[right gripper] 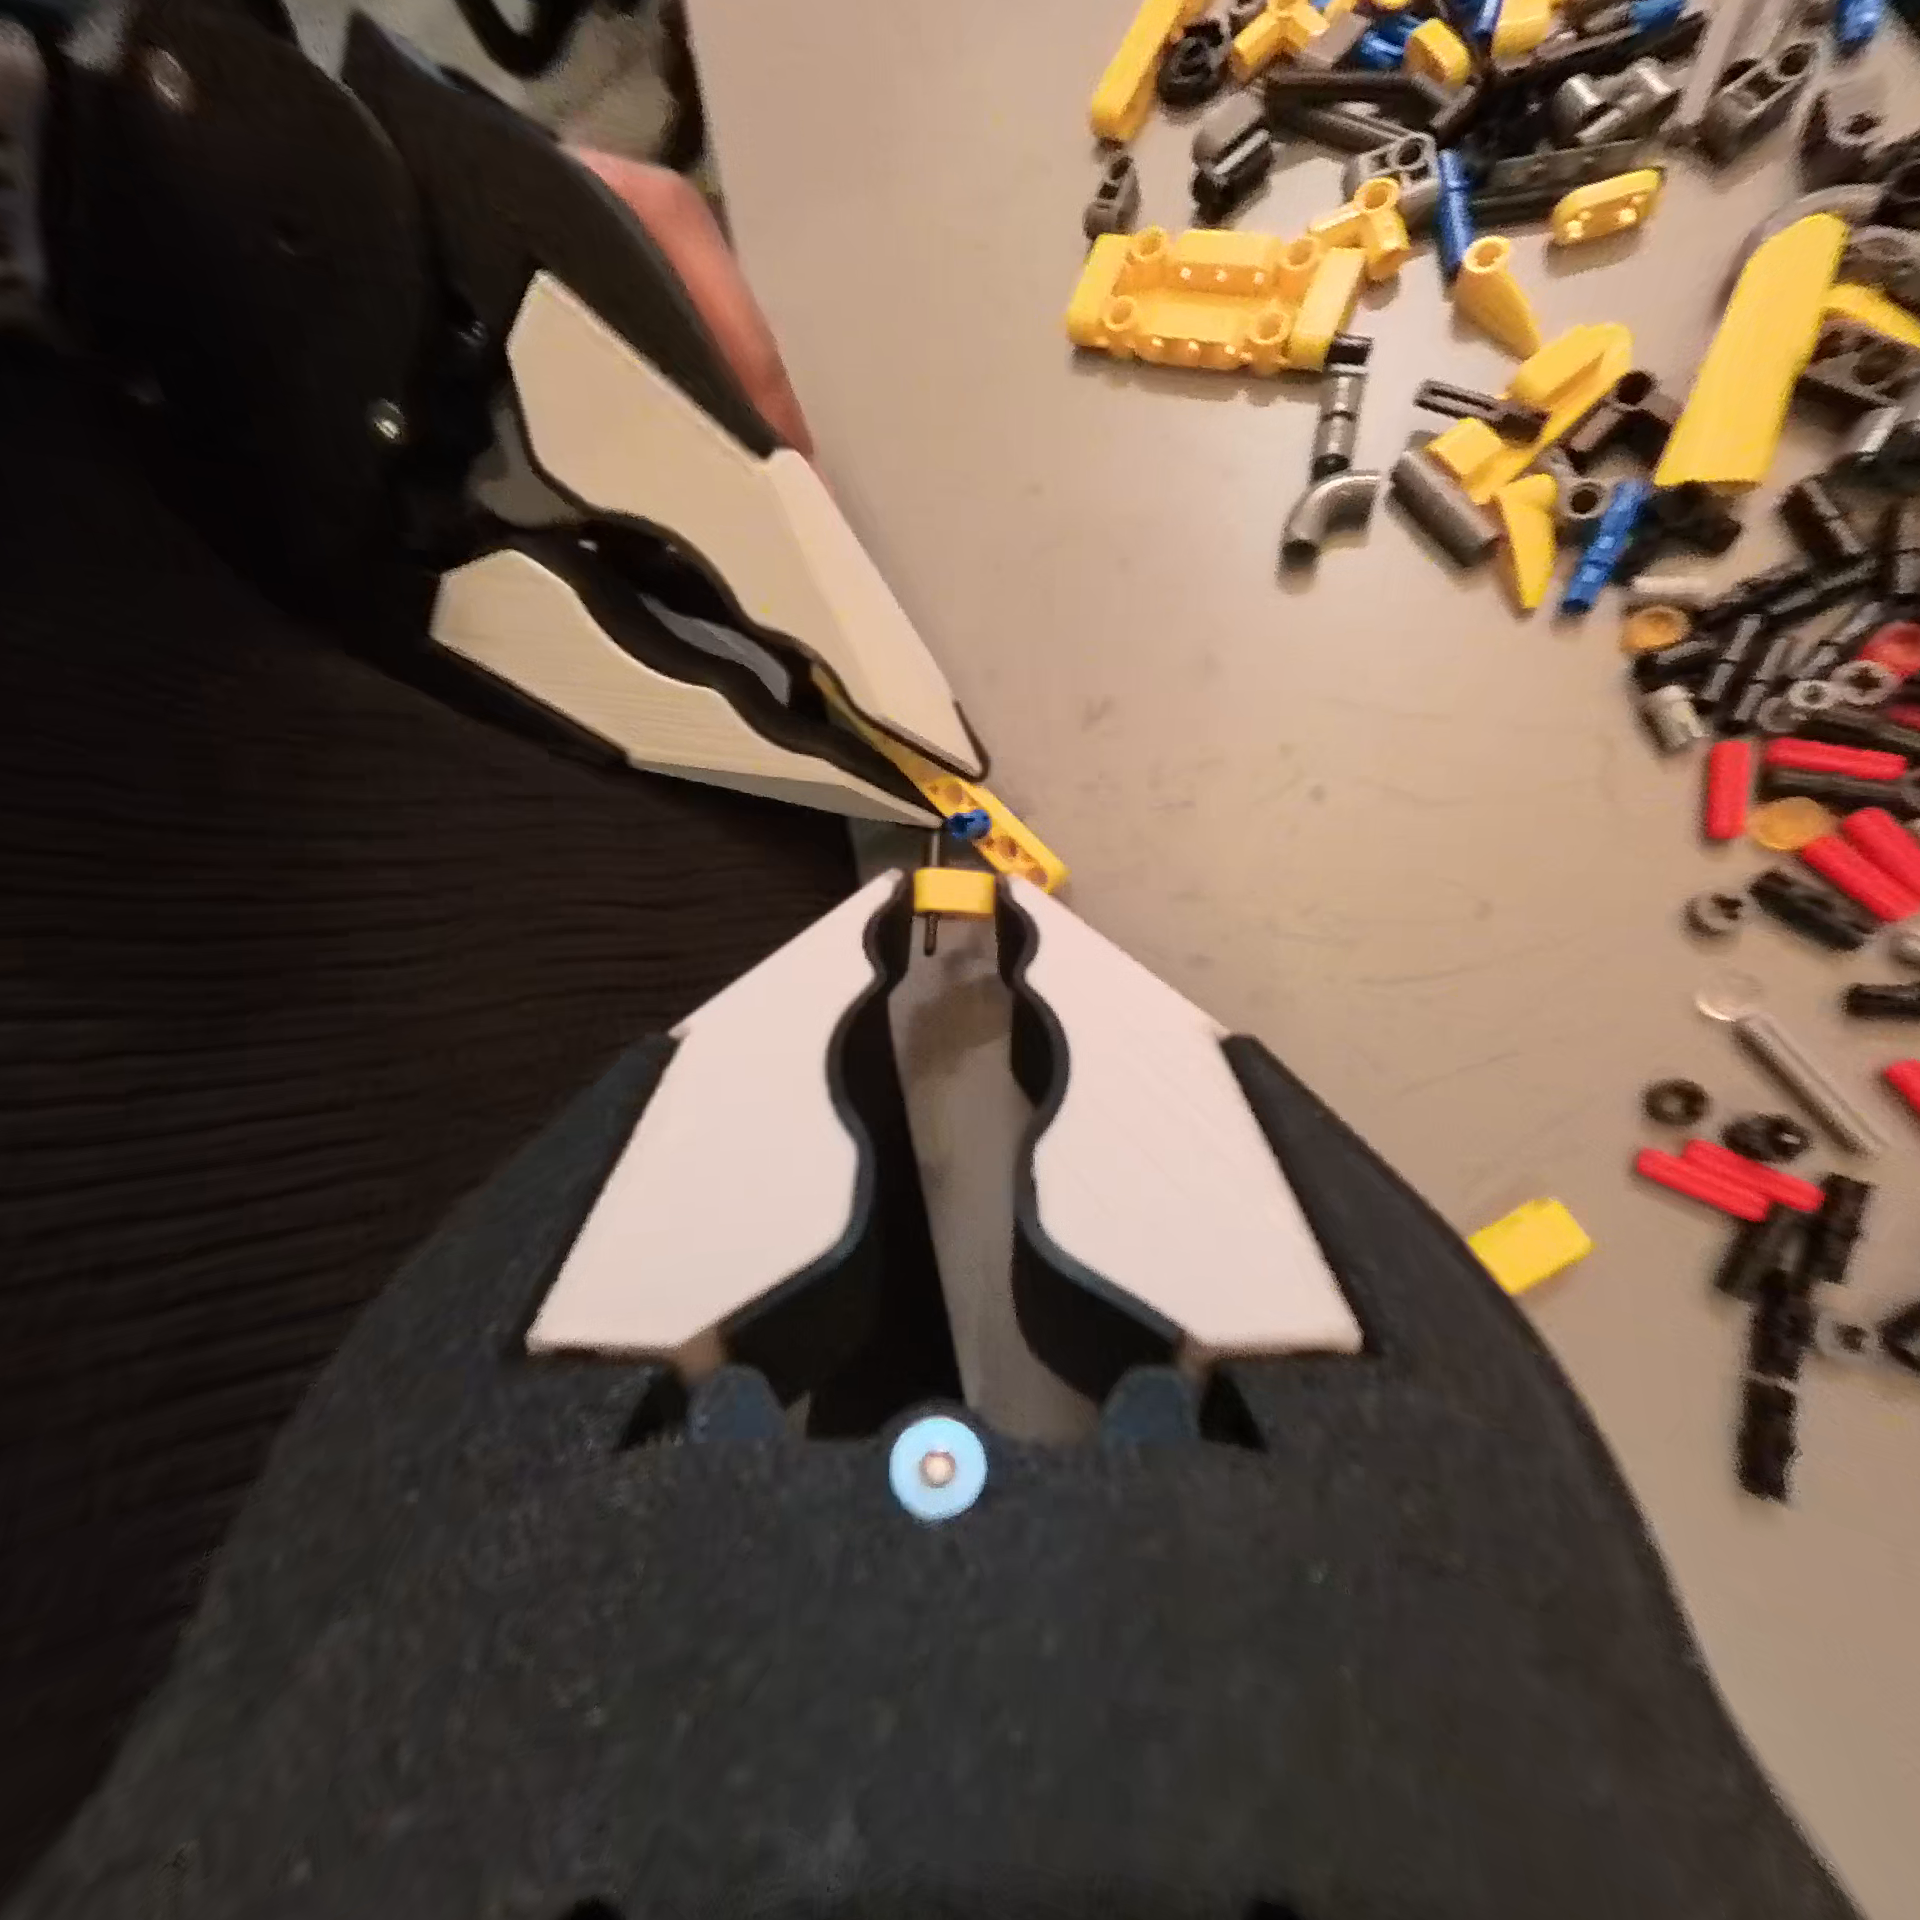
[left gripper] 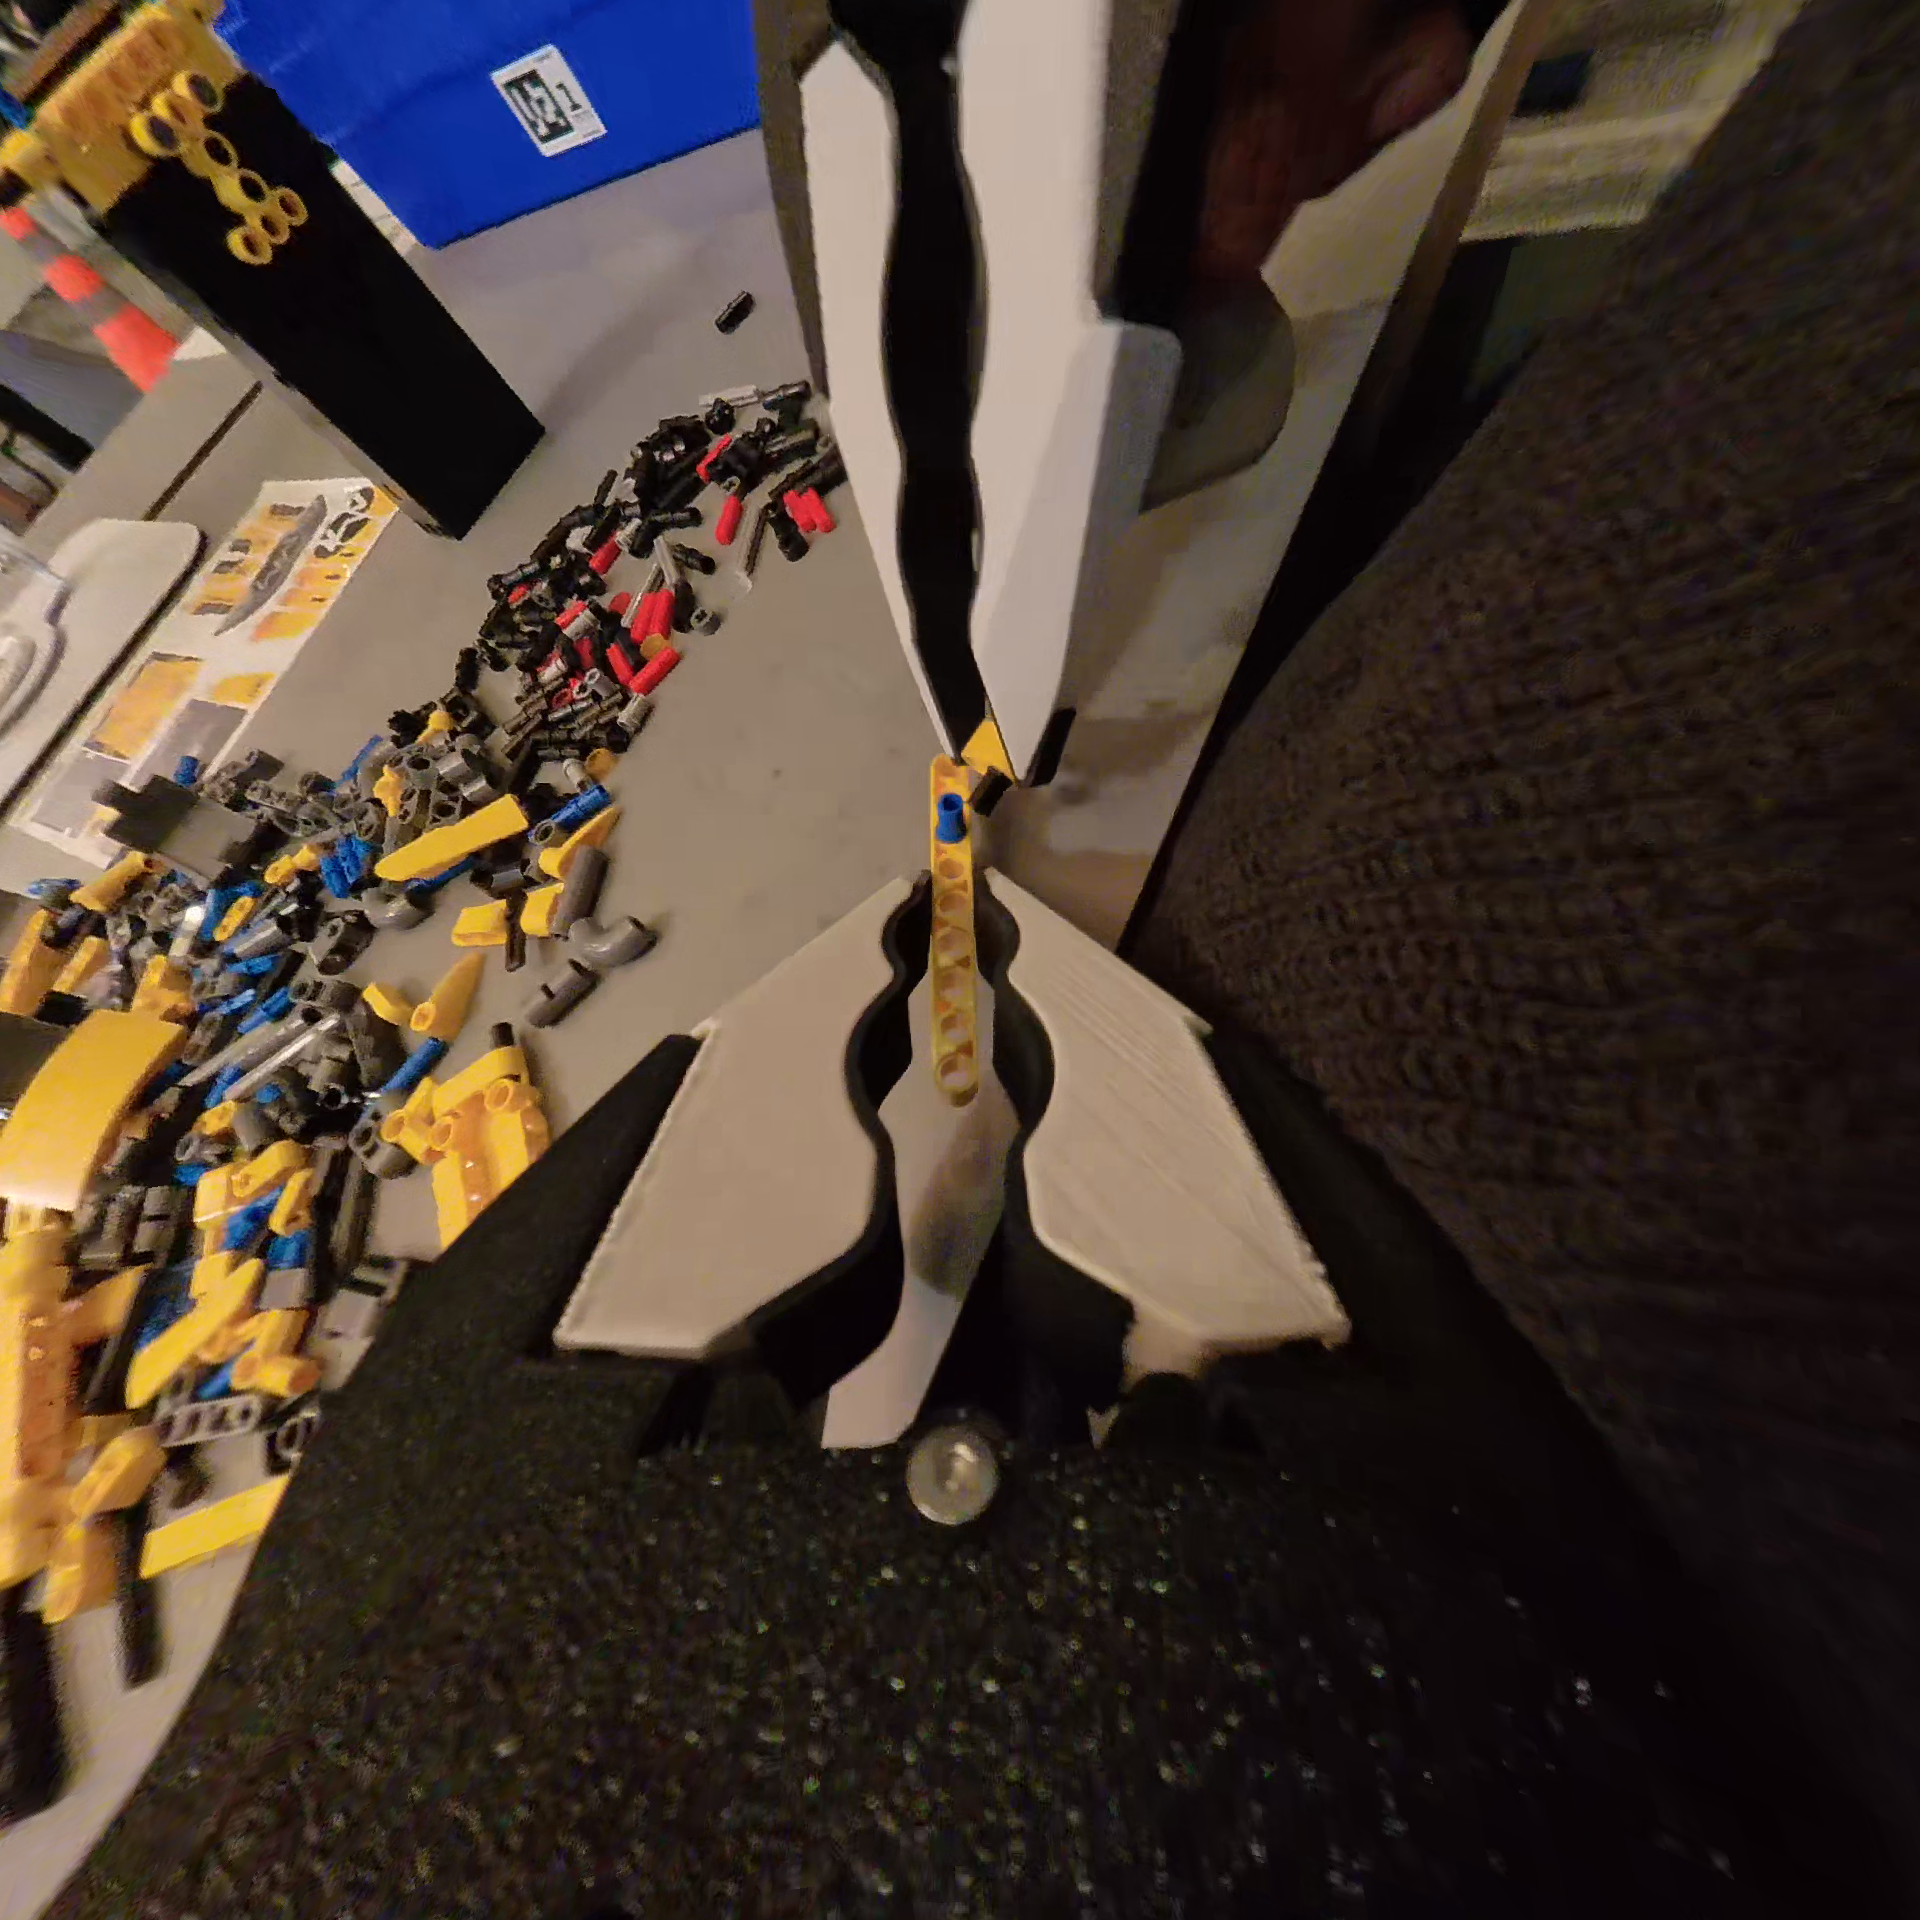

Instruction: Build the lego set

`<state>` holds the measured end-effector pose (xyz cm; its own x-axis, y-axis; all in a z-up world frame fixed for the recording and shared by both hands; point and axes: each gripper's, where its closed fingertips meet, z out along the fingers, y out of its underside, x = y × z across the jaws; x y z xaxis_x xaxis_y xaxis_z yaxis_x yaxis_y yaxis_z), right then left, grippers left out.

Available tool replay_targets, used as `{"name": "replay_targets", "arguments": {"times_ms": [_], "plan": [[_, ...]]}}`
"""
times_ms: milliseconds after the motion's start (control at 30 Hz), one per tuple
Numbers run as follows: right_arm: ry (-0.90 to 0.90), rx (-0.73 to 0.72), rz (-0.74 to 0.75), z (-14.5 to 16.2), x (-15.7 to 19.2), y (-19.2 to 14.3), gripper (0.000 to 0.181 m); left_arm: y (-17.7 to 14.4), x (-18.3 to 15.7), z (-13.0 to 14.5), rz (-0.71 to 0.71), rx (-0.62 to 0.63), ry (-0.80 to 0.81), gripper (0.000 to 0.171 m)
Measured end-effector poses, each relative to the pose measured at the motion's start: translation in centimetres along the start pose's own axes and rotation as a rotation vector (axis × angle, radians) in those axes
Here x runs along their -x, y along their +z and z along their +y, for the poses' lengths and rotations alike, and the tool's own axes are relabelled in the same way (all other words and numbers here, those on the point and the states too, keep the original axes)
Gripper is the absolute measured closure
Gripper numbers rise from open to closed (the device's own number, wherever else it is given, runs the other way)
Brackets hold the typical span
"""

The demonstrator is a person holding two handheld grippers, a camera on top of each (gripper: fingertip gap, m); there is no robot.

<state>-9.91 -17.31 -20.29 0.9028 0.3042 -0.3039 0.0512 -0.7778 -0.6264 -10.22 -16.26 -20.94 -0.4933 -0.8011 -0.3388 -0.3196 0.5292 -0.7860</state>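
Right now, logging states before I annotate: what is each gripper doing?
Left gripper: shut on the long yellow holed beam, which carries a blue pin.
Right gripper: shut on a small yellow piece.

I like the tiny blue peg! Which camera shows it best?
The left wrist view: the blue peg sticks clearly out of the long yellow beam held by the left claw. The right wrist view shows it only as a small blurry dot.

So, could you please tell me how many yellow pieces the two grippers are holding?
2: a long yellow beam carrying a blue pin in the left gripper, a short yellow piece in the right gripper.
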Motion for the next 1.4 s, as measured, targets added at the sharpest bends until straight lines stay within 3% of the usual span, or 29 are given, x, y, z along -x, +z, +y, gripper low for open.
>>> {"name": "replay_targets", "arguments": {"times_ms": [400, 600, 767, 1033, 1233, 1333, 1400], "plan": [[0.046, -0.14, 0.032, 0.1, -0.6, -0.4, 0.165, 0.4, 0.9, 0.4, 0.032, -0.026, -0.181, 0.165], [0.056, -0.168, 0.011, -0.3, -0.4, -0.7, 0.165, -0.4, 1.8, -0.2, 0.001, -0.076, -0.225, 0.146], [0.106, -0.191, -0.118, -1.1, 1.1, -0.9, 0.166, -2.4, 0.7, -3.7, 0.095, -0.263, -0.19, 0.146], [0.251, -0.157, -0.269, -0.7, 1.5, -0.8, 0.165, -2.0, -0.9, -2.9, 0.11, -0.197, -0.028, 0.149], [0.326, -0.152, -0.387, -0.6, 2.5, -1.0, 0.165, -1.8, -1.2, -3.2, 0.119, -0.213, -0.002, 0.151], [0.357, -0.156, -0.432, -0.7, 2.9, -0.8, 0.165, -1.7, -1.8, -3.1, 0.157, -0.209, 0.002, 0.171], [0.365, -0.169, -0.437, -0.9, 2.8, -0.8, 0.166, -1.7, -1.8, -3.0, 0.157, -0.206, -0.012, 0.171]]}}
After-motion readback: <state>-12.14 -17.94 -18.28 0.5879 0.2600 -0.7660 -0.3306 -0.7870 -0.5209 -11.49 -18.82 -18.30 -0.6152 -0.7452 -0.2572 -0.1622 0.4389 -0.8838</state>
